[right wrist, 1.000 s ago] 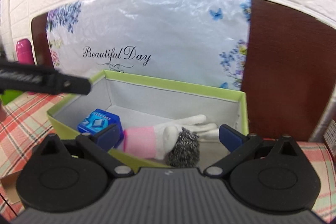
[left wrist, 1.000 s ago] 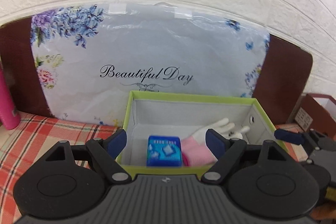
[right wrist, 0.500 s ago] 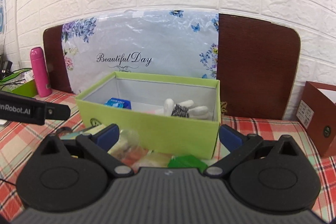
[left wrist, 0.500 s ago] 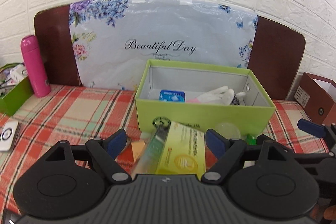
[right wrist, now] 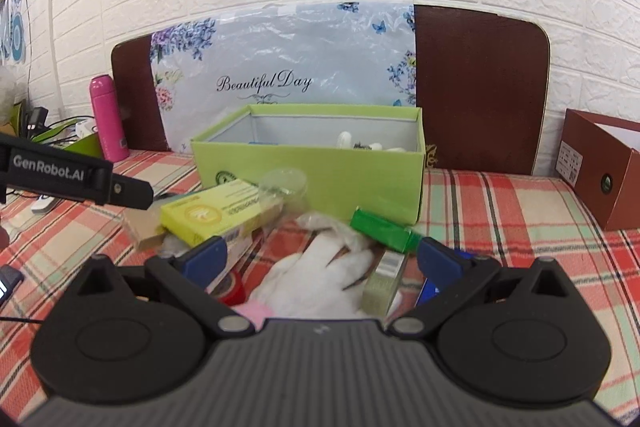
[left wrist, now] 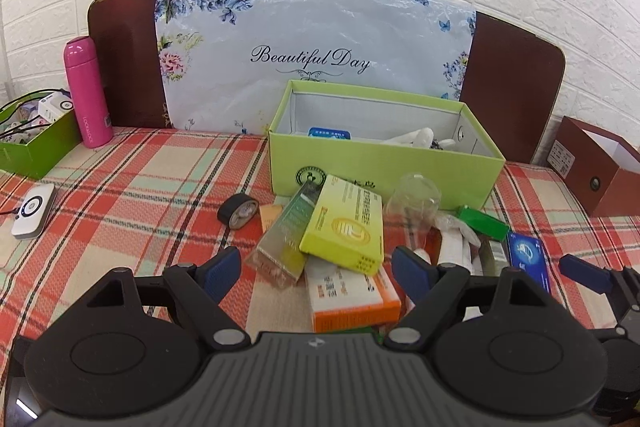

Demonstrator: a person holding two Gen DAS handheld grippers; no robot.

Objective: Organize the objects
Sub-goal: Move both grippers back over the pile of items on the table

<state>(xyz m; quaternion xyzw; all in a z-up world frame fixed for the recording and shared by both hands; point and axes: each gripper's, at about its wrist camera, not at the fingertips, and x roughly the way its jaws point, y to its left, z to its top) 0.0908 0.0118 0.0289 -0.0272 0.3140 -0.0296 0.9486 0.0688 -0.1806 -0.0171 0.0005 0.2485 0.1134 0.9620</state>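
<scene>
Both grippers hang spread and empty over the pile on the desk, between picks (judging by items already in the green box point(left wrist: 384, 163) beyond). Under the left gripper point(left wrist: 316, 267) lies a yellow carton point(left wrist: 344, 227); under the right gripper point(right wrist: 320, 259), a white glove point(right wrist: 316, 283), likely next to pinch.

**A checked cloth, crowded in the middle**

The table wears a red, green and cream checked tablecloth point(left wrist: 152, 187). An open green box point(left wrist: 384, 167) stands toward the back, with a heap of small packets lying just in front of it: a yellow carton point(left wrist: 344, 227), an orange carton point(left wrist: 352, 299), a white glove point(right wrist: 320, 279), a roll of black tape point(left wrist: 238, 213). Off to the left stand a pink flask point(left wrist: 88, 91) and a smaller green box point(left wrist: 36, 143), with a white gadget point(left wrist: 34, 211) lying nearer. A brown box point(left wrist: 600, 175) sits at the right.
</scene>
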